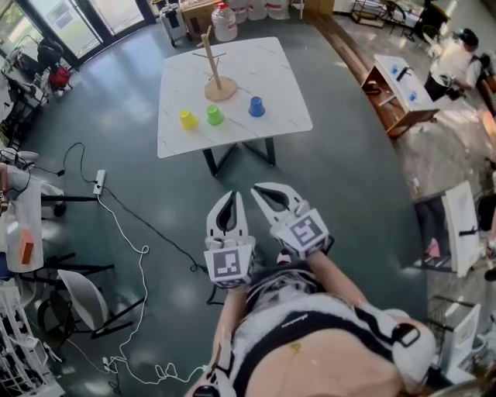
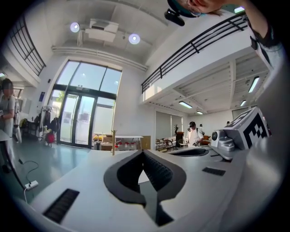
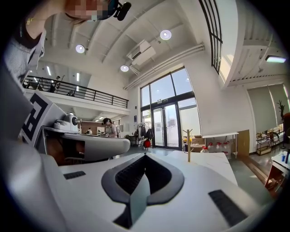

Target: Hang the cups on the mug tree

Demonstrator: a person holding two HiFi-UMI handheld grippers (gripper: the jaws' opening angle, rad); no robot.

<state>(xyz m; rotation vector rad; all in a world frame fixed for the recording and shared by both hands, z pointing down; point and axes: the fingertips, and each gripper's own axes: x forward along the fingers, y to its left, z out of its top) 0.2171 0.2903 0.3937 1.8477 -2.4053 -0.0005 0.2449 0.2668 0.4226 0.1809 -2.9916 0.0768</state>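
A white marble-topped table (image 1: 279,77) stands well ahead of me. On it is a wooden mug tree (image 1: 213,66) with bare pegs. In front of the tree sit a yellow cup (image 1: 187,119), a green cup (image 1: 215,115) and a blue cup (image 1: 256,106), all separate. My left gripper (image 1: 229,195) and right gripper (image 1: 259,188) are held side by side close to my body, far short of the table, both shut and empty. The tree shows small and distant as the mug tree (image 2: 113,142) in the left gripper view and the mug tree (image 3: 189,145) in the right gripper view.
A white cable and power strip (image 1: 99,181) trail over the floor at left, beside chairs (image 1: 81,298). A wooden bench (image 1: 395,93) and a person (image 1: 453,62) are at the far right, a folded chair (image 1: 449,229) nearer. Water jugs (image 1: 224,22) stand behind the table.
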